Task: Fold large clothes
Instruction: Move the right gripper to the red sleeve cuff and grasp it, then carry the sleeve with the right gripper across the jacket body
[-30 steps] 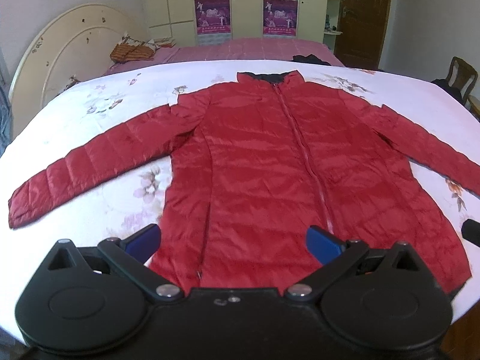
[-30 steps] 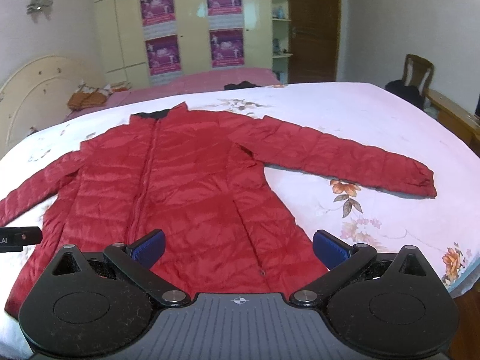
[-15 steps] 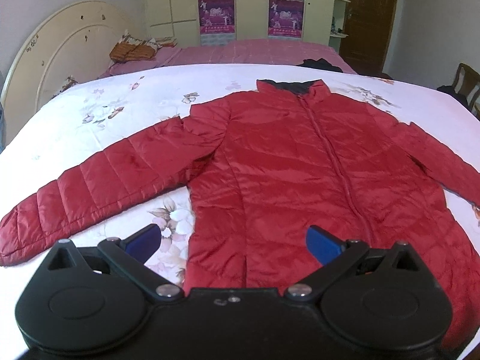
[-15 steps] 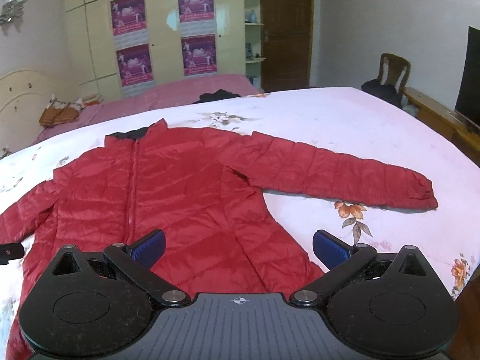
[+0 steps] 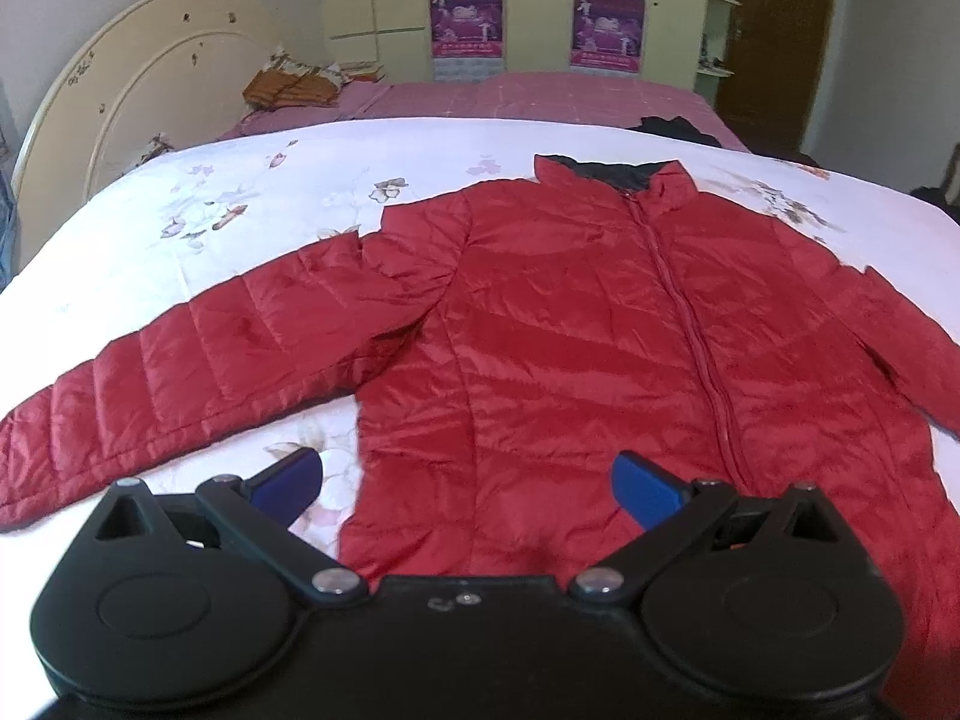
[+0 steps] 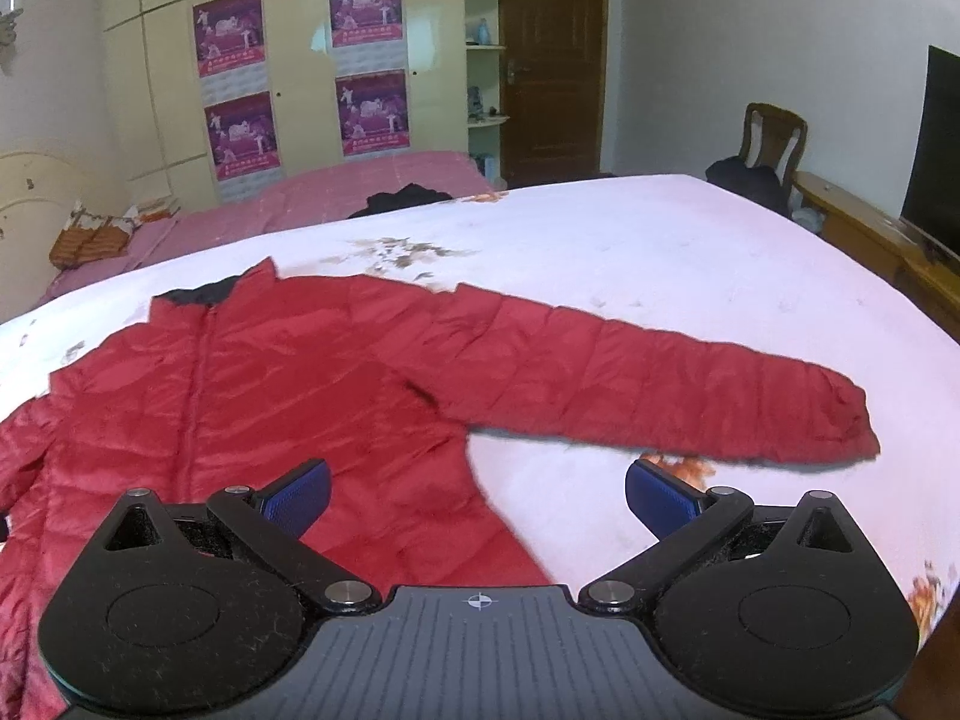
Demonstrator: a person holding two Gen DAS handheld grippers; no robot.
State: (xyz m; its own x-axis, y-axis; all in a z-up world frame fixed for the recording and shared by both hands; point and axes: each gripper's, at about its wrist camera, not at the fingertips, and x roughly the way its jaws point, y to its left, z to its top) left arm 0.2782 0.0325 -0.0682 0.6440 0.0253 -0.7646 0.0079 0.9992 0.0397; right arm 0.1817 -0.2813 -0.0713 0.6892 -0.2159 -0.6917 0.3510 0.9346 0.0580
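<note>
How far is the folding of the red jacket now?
Done: the red jacket lies flat and zipped on the bed, both sleeves spread out. In hand: nothing; the left tool and right tool are open above the lower part, one near each side. Left: every fold; the right sleeve and left sleeve are unfolded.

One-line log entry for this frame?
stage: pre-grasp | red jacket: flat on bed, sleeves spread | left gripper: open | right gripper: open

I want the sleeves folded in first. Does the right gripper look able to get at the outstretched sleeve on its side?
Probably yes. The right gripper is open, and the red quilted jacket's sleeve lies flat on the floral white bedsheet, with nothing between them.
</note>
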